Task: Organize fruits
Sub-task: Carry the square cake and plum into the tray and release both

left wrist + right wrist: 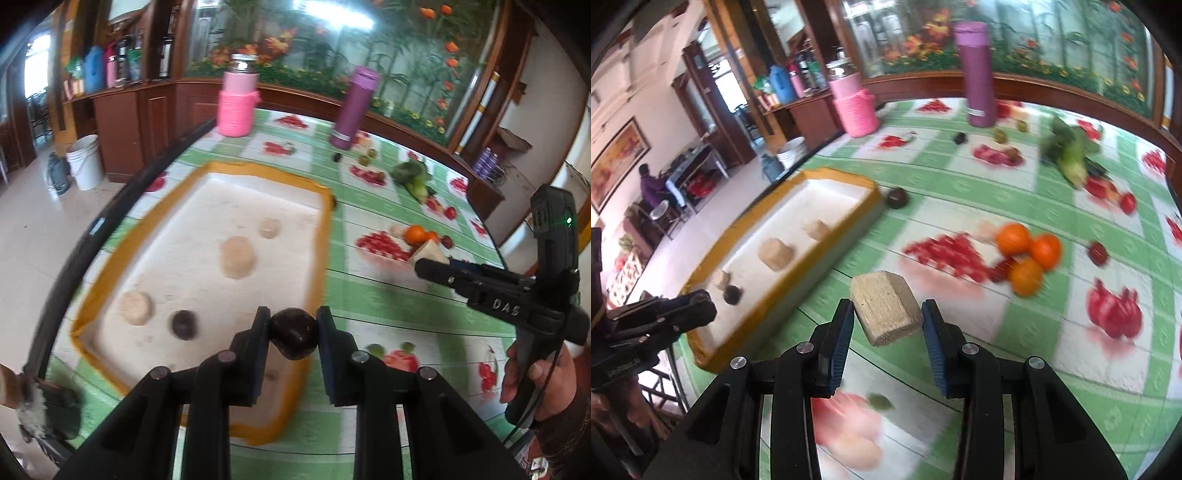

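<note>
My left gripper (293, 330) is shut on a dark brown round fruit (294, 333) and holds it over the near right rim of a white tray with an orange-yellow border (325, 236). The tray holds three tan cylindrical pieces (238, 256) and one dark fruit (183, 324). My right gripper (888, 315) is shut on a tan blocky piece (885, 307) above the green tablecloth, right of the tray (866, 197). Three oranges (1027, 254) lie on the cloth ahead. The right gripper also shows in the left wrist view (432, 264).
A pink bottle (237, 98) and a purple flask (354, 109) stand at the table's far side. Green vegetables (1071, 155), a loose dark fruit (897, 197) by the tray corner and small red fruits (1097, 253) lie on the cloth. The table's left edge runs beside the tray.
</note>
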`<state>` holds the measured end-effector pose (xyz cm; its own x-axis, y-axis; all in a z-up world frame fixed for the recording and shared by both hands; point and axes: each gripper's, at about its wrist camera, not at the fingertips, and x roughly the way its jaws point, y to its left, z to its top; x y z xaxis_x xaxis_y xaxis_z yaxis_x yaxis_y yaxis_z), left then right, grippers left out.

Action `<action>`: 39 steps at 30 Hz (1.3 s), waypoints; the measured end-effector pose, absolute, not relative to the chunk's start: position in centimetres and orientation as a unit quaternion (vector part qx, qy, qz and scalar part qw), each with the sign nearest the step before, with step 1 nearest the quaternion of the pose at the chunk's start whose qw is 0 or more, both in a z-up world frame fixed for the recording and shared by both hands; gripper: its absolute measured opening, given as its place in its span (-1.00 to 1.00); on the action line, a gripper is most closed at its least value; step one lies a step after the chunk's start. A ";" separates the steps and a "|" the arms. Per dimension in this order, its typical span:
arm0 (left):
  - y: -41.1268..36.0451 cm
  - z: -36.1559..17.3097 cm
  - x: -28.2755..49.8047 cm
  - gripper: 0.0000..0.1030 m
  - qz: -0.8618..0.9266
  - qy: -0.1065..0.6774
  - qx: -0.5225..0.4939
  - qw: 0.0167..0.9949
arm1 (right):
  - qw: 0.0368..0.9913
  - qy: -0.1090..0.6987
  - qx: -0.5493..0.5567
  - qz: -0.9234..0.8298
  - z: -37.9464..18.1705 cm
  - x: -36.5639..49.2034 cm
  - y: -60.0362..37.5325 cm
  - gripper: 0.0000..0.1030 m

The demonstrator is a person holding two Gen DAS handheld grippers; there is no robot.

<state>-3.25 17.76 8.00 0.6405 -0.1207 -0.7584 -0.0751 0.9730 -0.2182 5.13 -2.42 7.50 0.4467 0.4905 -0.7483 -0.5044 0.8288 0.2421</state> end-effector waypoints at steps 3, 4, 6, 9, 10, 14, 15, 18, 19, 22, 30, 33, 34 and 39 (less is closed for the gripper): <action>20.1 7.7 -3.1 -0.46 0.011 0.425 -0.120 0.897 | 0.843 0.435 -0.009 0.316 8.2 6.2 0.7 -0.29; 20.8 7.6 -2.9 -0.46 0.019 0.425 -0.120 0.897 | 0.843 0.432 -0.013 0.321 8.4 6.7 1.7 -0.29; 22.1 7.3 -2.2 -0.46 0.031 0.425 -0.120 0.897 | 0.843 0.427 -0.026 0.326 8.6 7.6 3.9 -0.29; 23.8 6.9 -0.8 -0.46 0.044 0.426 -0.124 0.895 | 0.839 0.428 -0.032 0.336 8.6 9.0 6.7 -0.29; 24.3 6.7 -0.3 -0.46 0.049 0.427 -0.123 0.895 | 0.837 0.430 -0.035 0.336 8.4 9.5 7.5 -0.29; 25.8 5.8 1.3 -0.46 0.056 0.434 -0.120 0.891 | 0.833 0.439 -0.055 0.333 7.4 11.5 10.5 -0.29; 26.0 5.5 1.6 -0.46 0.059 0.437 -0.118 0.889 | 0.832 0.441 -0.059 0.332 7.1 12.0 10.9 -0.29; 26.6 4.6 2.5 -0.46 0.060 0.449 -0.119 0.884 | 0.830 0.449 -0.067 0.325 6.2 13.4 11.8 -0.29; 26.7 4.3 2.7 -0.46 0.059 0.453 -0.120 0.882 | 0.830 0.451 -0.070 0.321 5.9 13.8 12.0 -0.29; 27.0 3.8 3.3 -0.46 0.057 0.459 -0.118 0.879 | 0.828 0.460 -0.078 0.311 4.9 15.0 12.6 -0.28; 27.2 2.7 4.3 -0.45 0.054 0.475 -0.118 0.870 | 0.820 0.473 -0.106 0.304 3.0 16.4 13.5 -0.28; 27.1 2.4 4.6 -0.45 0.054 0.479 -0.117 0.868 | 0.817 0.480 -0.112 0.301 2.6 16.8 13.6 -0.28; 27.0 2.3 4.7 -0.45 0.054 0.481 -0.118 0.867 | 0.816 0.481 -0.113 0.301 2.4 16.9 13.6 -0.28; 26.9 1.8 4.9 -0.45 0.055 0.491 -0.117 0.862 | 0.815 0.483 -0.118 0.298 2.1 17.1 13.5 -0.28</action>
<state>4.95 26.92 1.81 0.5126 -0.0200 -0.8584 -0.2089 0.9668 -0.1473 17.09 13.45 2.05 0.3548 0.3713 -0.8580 -0.6000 0.7943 0.0957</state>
